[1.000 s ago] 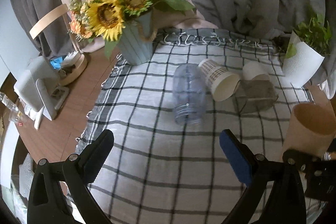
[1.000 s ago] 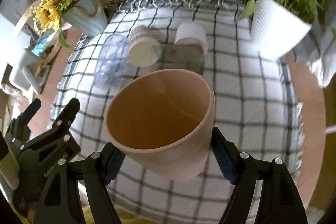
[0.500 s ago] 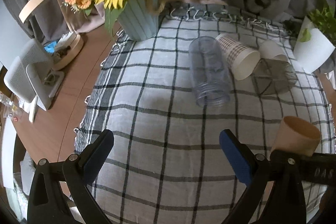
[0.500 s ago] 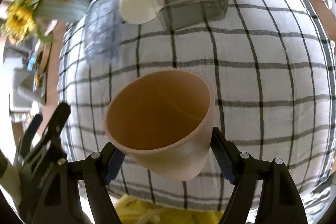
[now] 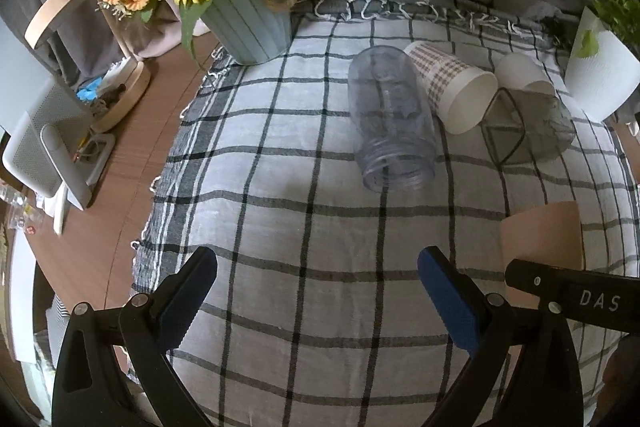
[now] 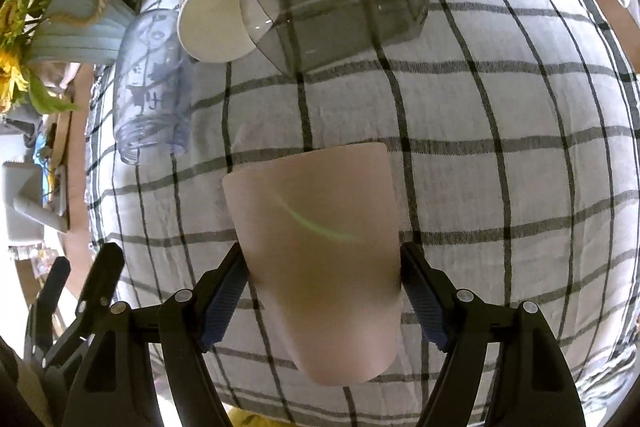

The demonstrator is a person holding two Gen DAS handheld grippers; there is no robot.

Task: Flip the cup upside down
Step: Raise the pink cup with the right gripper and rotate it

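Checked cloth on the bench fills my right view, where my right gripper, clamped on the tan cup, has tipped it mouth-down, apparently not yet landed; my left gripper hangs open.

Matt tan cup (smooth); woven checked cloth.

A checked cloth covers the wooden table, bearing a sunflower vase and toppled cups.
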